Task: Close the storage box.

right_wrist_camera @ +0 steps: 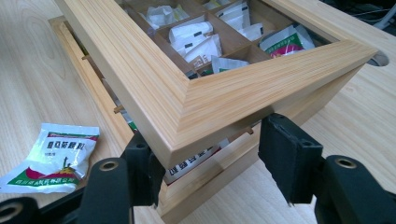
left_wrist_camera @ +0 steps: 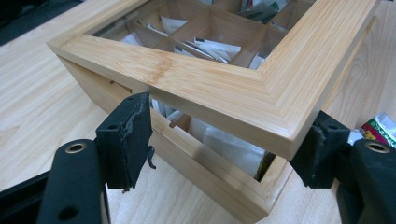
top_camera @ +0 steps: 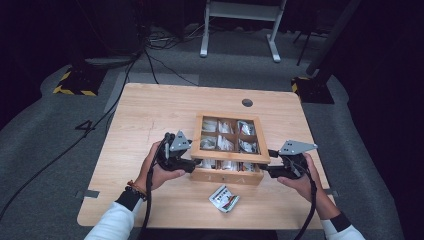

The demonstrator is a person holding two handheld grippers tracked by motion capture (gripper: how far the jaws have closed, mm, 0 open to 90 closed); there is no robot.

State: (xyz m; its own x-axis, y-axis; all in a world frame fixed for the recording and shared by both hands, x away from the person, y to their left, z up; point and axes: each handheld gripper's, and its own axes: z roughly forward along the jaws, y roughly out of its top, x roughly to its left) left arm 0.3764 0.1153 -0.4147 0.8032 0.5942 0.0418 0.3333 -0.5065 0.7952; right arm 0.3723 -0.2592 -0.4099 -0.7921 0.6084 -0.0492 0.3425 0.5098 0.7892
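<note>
Dark room, pale wooden surface (top_camera: 150, 110): the wooden box (top_camera: 227, 175) sits centre-front, lid (top_camera: 231, 154) raised ajar. Left gripper (top_camera: 192, 165) and right gripper (top_camera: 267, 170) straddle the lid's near corners, fingers spread; move both evenly, avoiding the packet (top_camera: 224, 198).

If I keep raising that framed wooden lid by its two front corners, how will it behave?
The lid looks like rigid bamboo, so it should swing up without flexing. It appears hinged at the back, so it will likely drop shut if released. Its smooth mitred corner may slip on the tongs.
</note>
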